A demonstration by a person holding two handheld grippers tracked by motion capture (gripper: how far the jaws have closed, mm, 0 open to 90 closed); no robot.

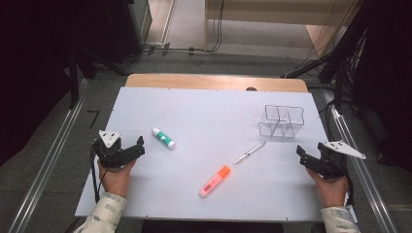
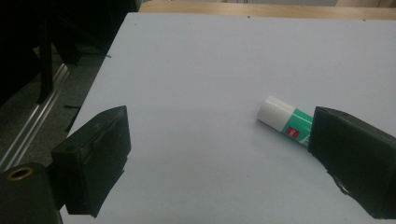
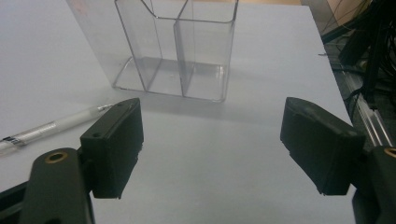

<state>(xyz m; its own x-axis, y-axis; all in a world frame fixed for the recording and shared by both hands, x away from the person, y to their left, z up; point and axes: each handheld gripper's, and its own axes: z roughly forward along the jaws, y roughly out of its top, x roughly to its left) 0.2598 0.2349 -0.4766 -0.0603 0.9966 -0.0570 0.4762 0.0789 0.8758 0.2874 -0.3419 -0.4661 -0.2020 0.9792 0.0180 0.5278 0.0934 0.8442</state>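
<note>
Spreading wide with nothing between them, the jaws of the left gripper (image 1: 132, 149) point at the glue stick (image 1: 163, 138), which lies flat on the white counter (image 1: 204, 107), well to the left of the clear organiser (image 1: 282, 121). The right gripper (image 1: 311, 162), just below and right of the organiser, has its jaws released too, aimed at its front wall. A pen (image 1: 249, 153) lies just below-left of the organiser, an orange highlighter (image 1: 215, 181) farther out the same way. To take the glue stick cleanly, I'd say: come in low, straddle the tube across its width, close on the green body, not the white cap. Both hands rest low at the counter's near corners, wrists level, grippers angled inward.
</note>
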